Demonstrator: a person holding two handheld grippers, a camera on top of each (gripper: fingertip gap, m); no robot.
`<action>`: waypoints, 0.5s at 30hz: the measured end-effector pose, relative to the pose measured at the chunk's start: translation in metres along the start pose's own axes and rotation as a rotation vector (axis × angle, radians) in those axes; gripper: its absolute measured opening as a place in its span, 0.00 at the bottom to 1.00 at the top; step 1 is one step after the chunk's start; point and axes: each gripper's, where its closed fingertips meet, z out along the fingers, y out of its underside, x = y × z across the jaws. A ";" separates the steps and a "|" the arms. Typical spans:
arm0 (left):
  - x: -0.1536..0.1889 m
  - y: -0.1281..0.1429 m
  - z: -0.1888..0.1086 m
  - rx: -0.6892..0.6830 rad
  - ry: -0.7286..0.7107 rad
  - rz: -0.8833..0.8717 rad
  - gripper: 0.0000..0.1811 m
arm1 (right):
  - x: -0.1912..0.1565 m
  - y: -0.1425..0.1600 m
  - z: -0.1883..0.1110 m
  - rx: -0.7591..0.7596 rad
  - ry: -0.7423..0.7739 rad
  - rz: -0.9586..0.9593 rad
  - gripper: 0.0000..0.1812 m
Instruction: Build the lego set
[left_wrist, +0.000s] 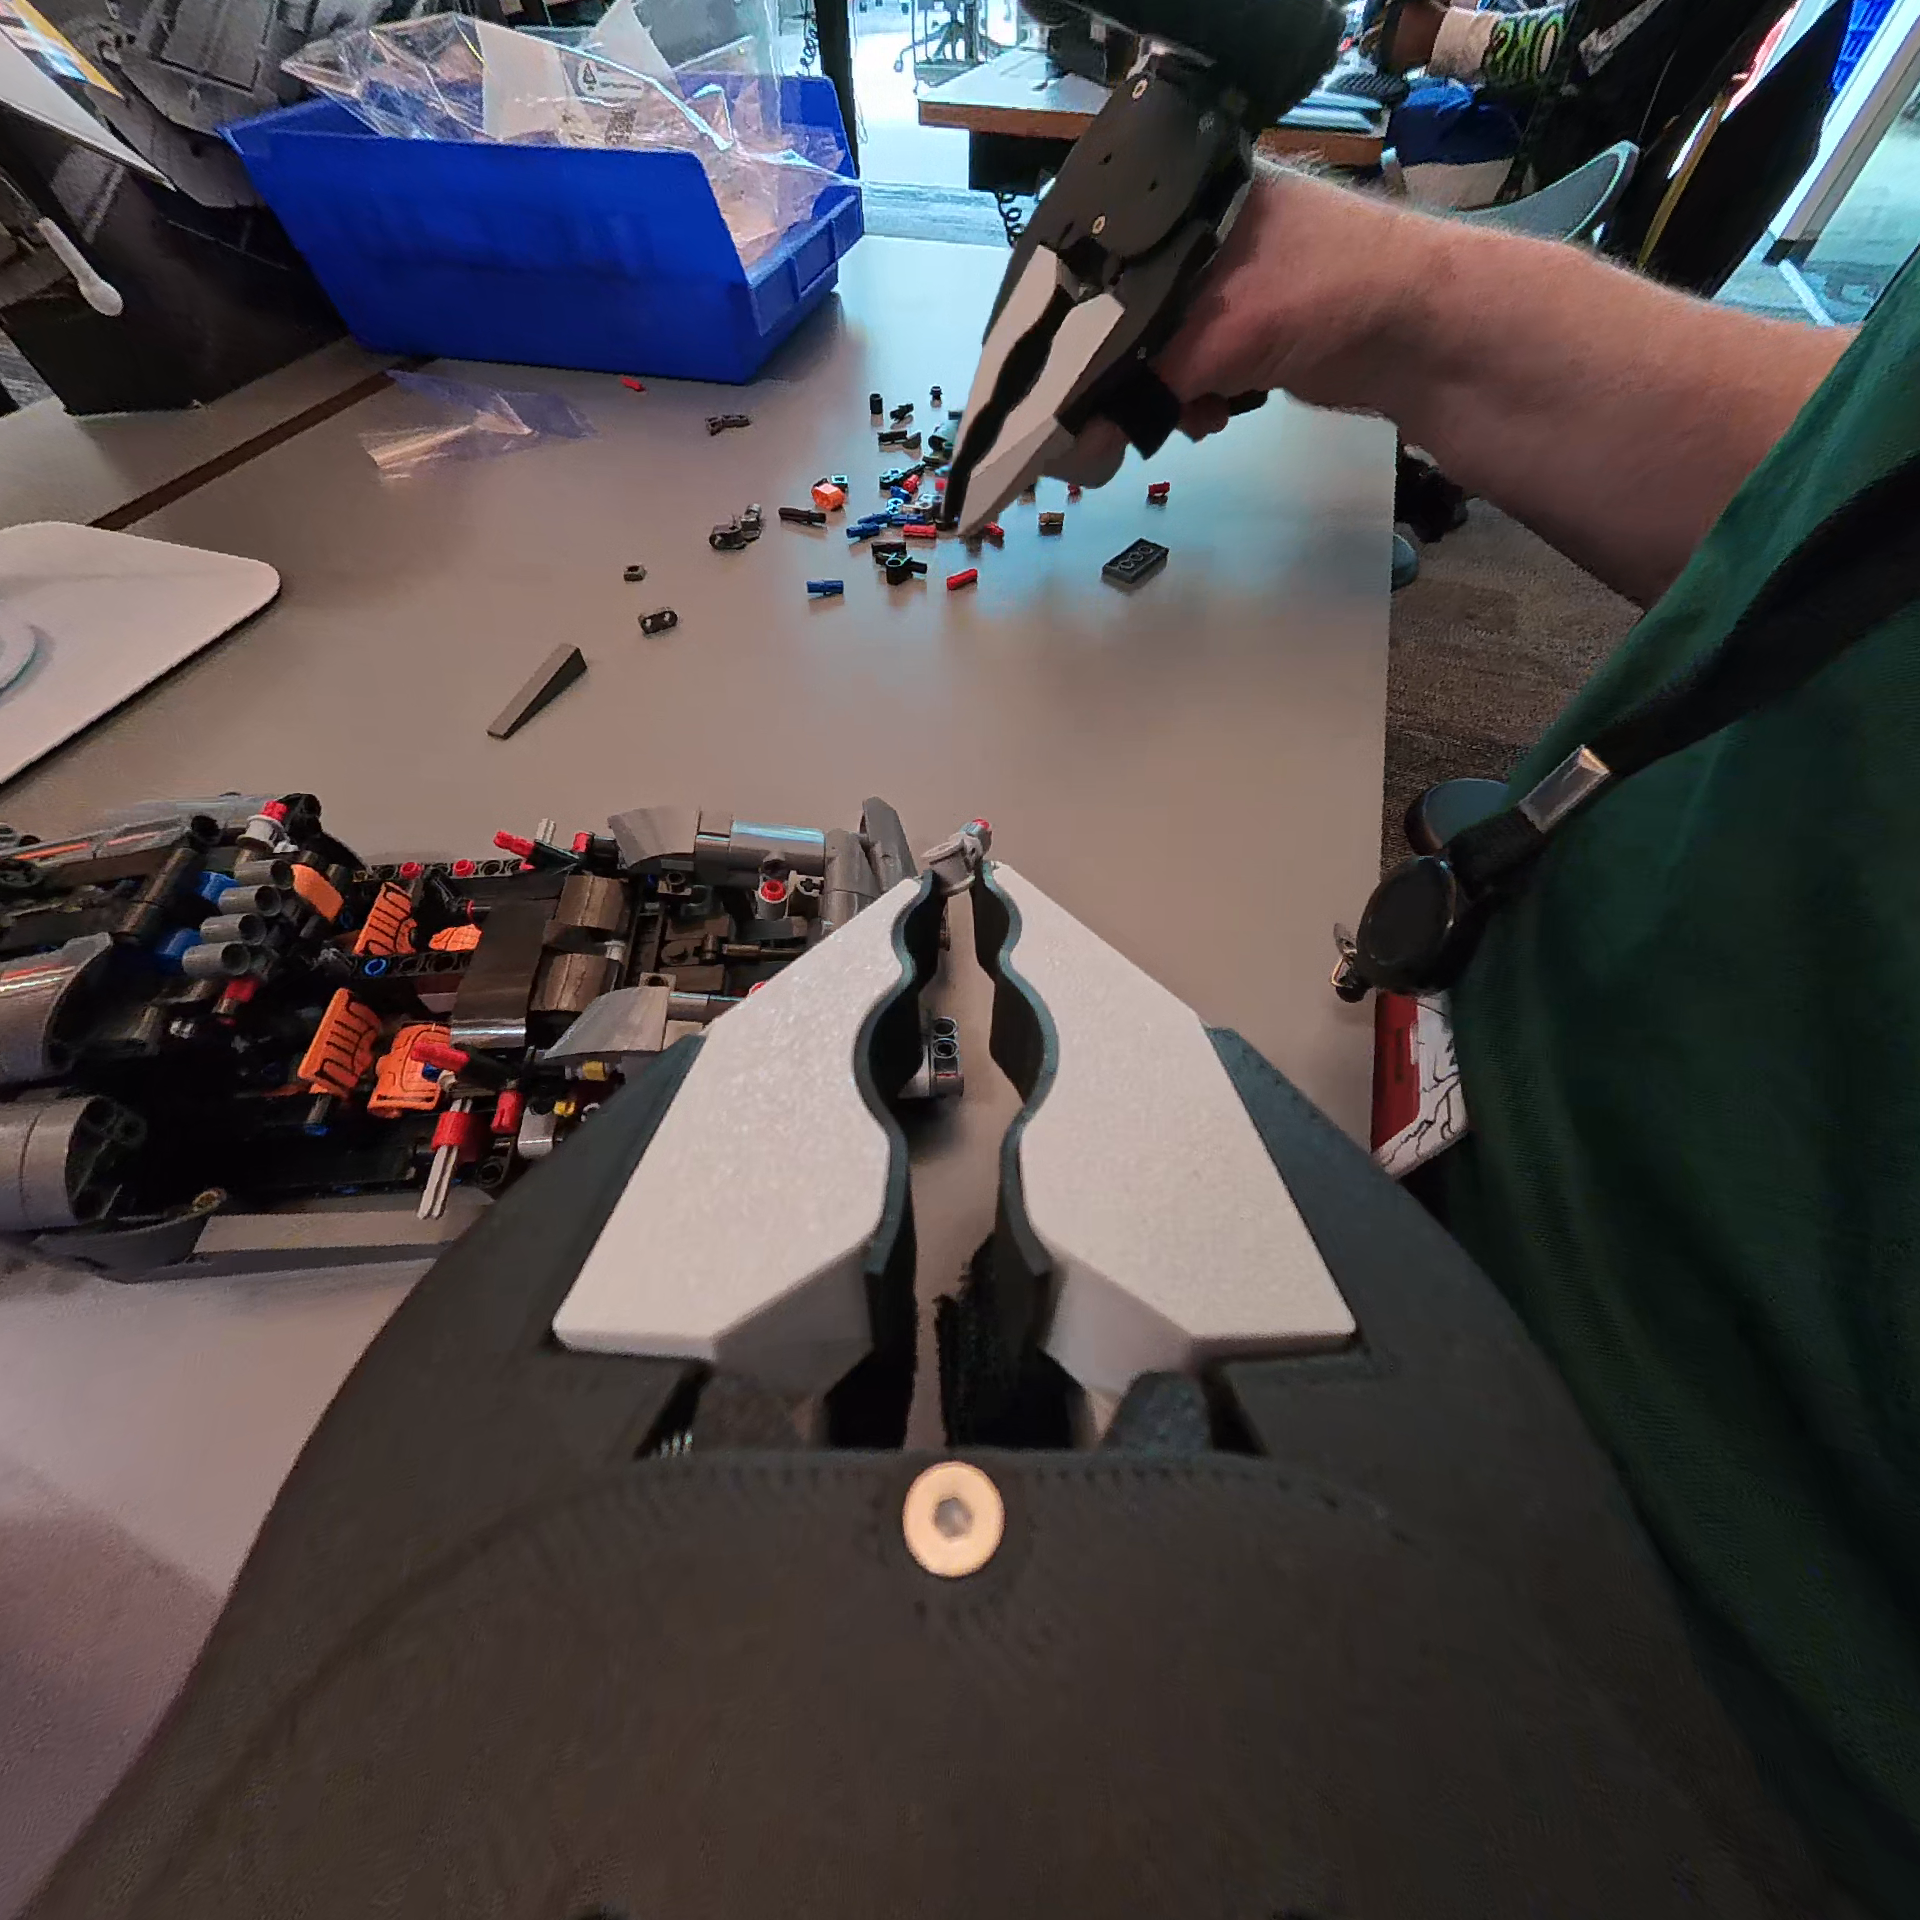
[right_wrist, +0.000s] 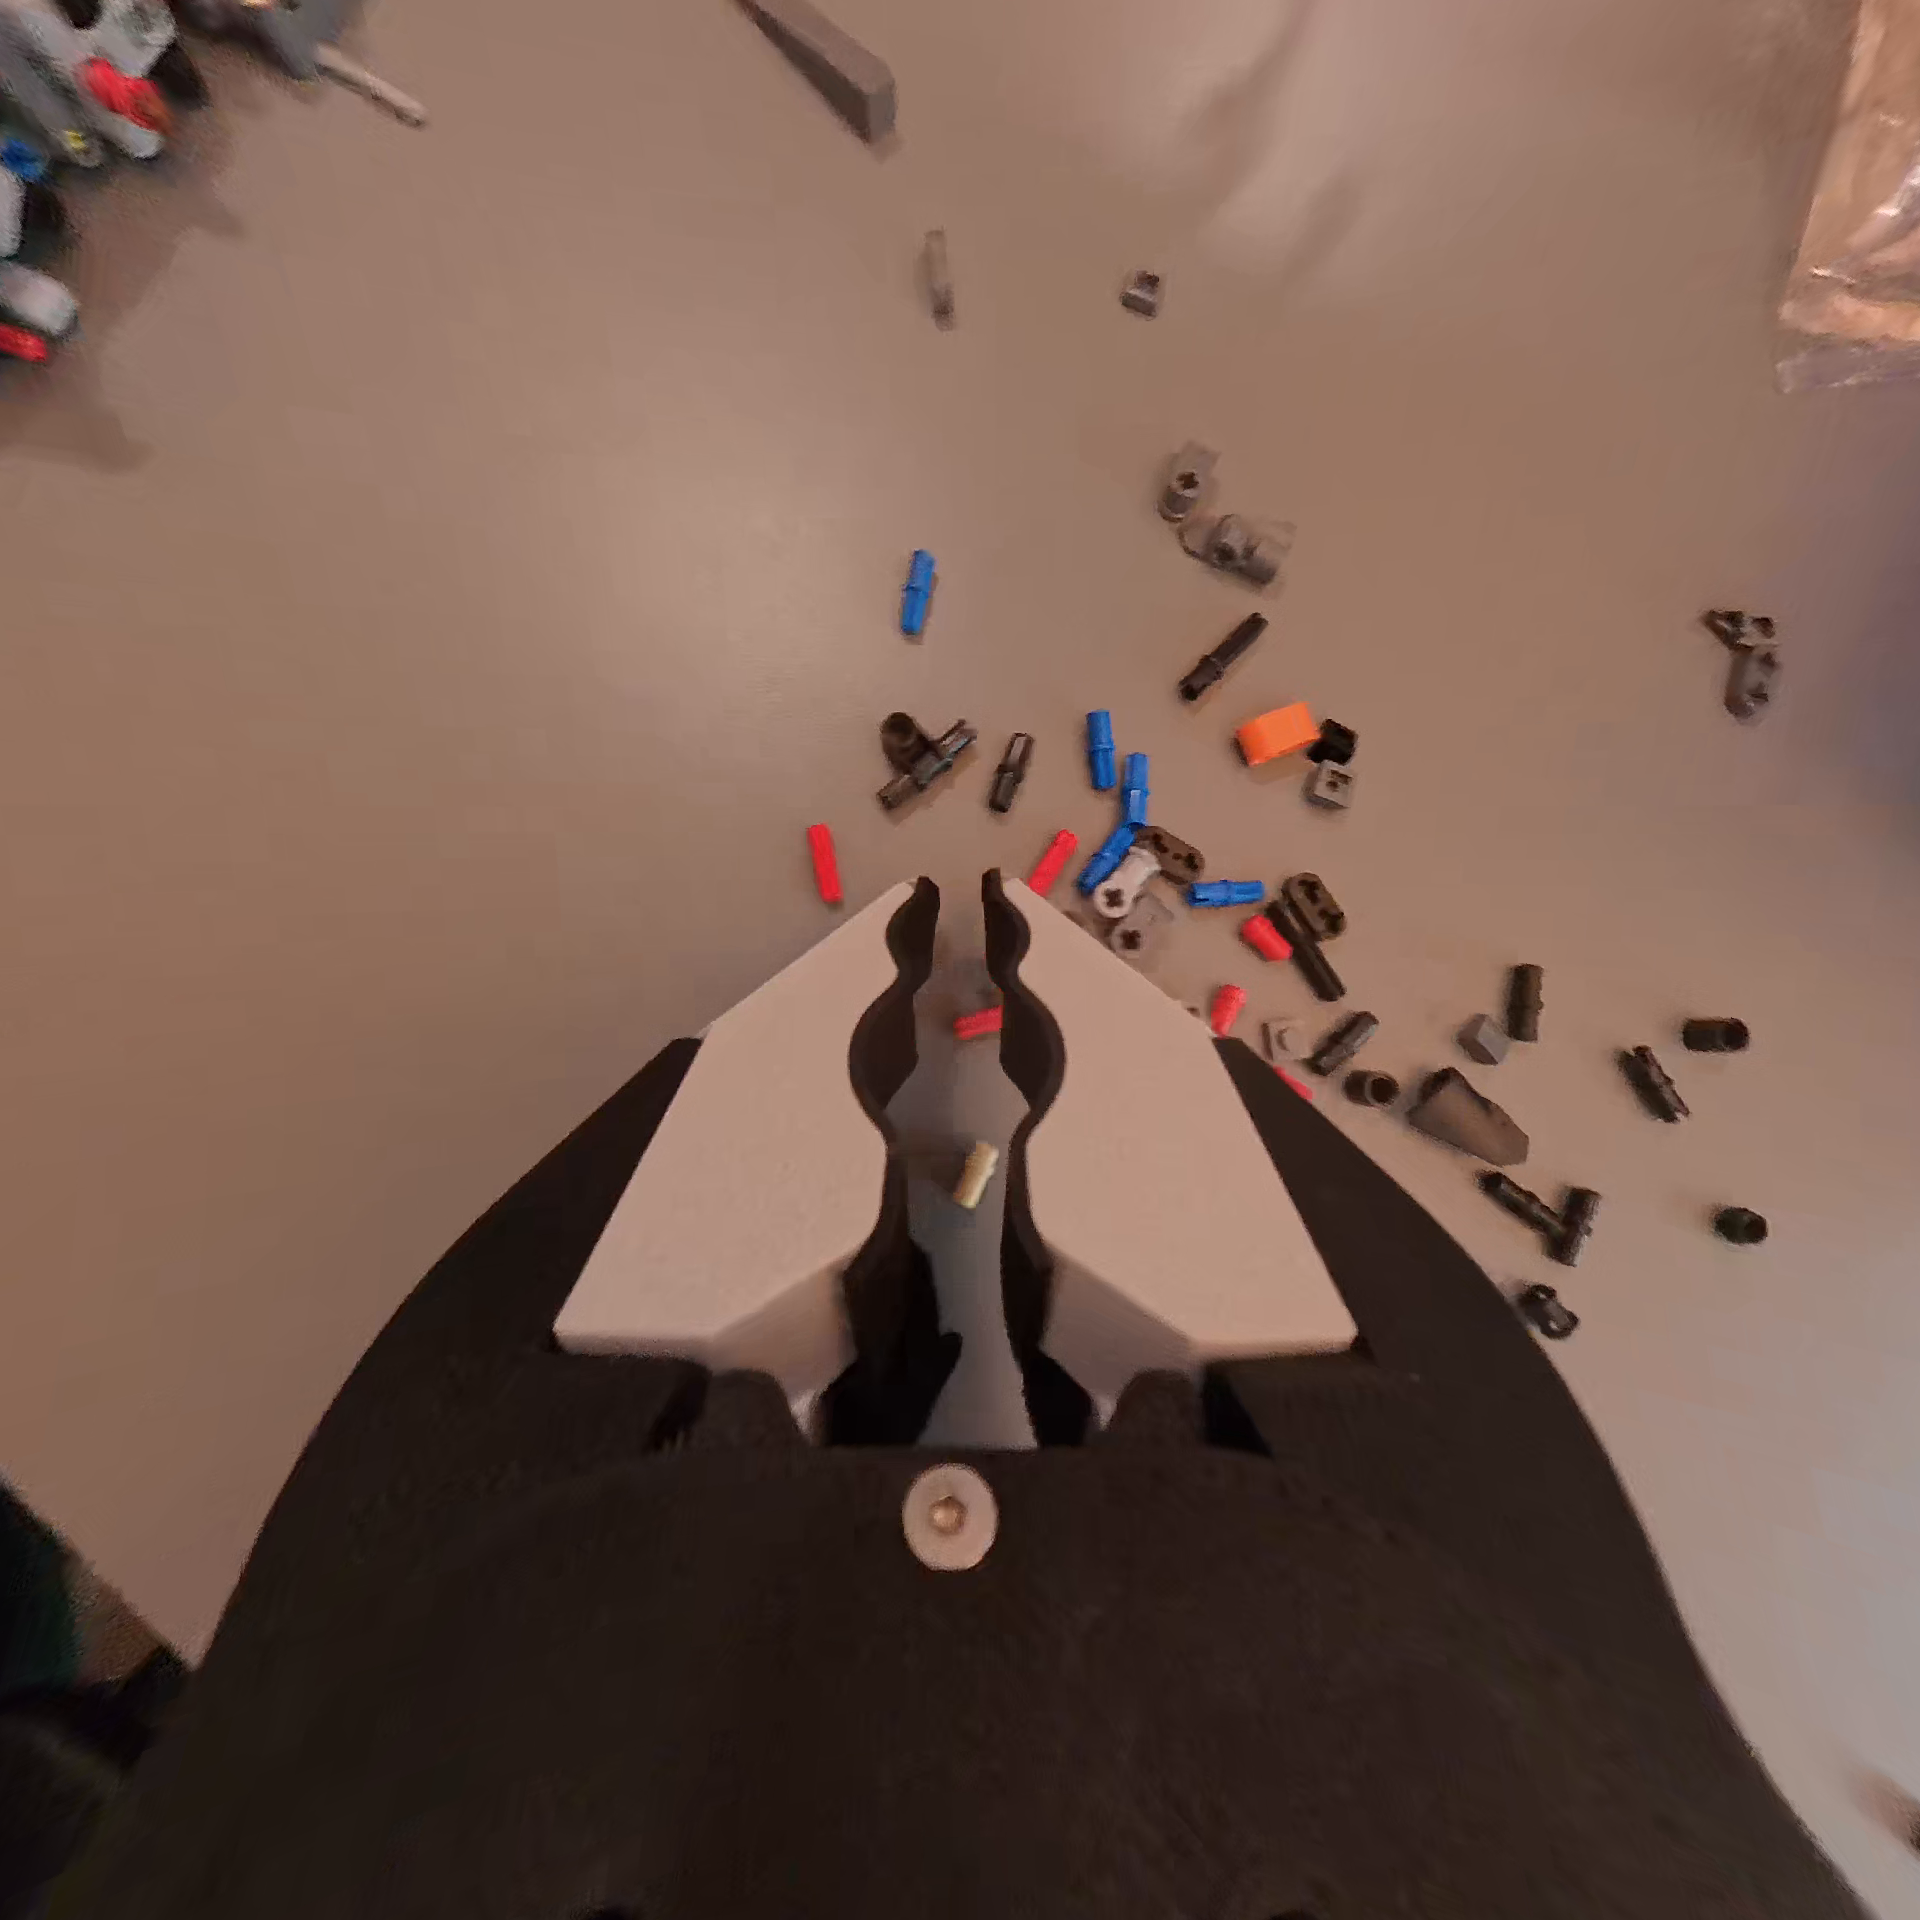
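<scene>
Left hand-held gripper (left_wrist: 961, 868) nearest, clenched on small grey connector (left_wrist: 958, 850). Grey table (left_wrist: 1091, 748) beneath. Half-built lego car (left_wrist: 343, 997) at 9 o'clock. Right hand-held gripper (right_wrist: 958, 891) slightly parted, empty, over loose pieces (right_wrist: 1164, 862) at 12 o'clock.

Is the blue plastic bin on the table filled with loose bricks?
No, the blue plastic bin on the table holds crumpled clear plastic bags.

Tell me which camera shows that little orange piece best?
The right wrist view: the orange piece lies close and sharp among the loose pins, beside small black and grey bits. The left wrist view shows it only as a tiny orange speck far across the table, left of the right tool.
</scene>
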 end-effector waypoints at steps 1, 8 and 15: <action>0.000 0.000 0.000 0.000 0.002 -0.002 0.02 | -0.005 0.000 -0.001 0.000 -0.026 -0.017 0.04; 0.001 0.000 0.003 -0.009 0.012 0.001 0.02 | -0.028 0.004 0.006 -0.021 -0.130 -0.053 0.06; 0.003 -0.001 0.002 -0.017 0.013 0.000 0.02 | -0.031 0.000 0.009 0.018 -0.137 -0.059 0.01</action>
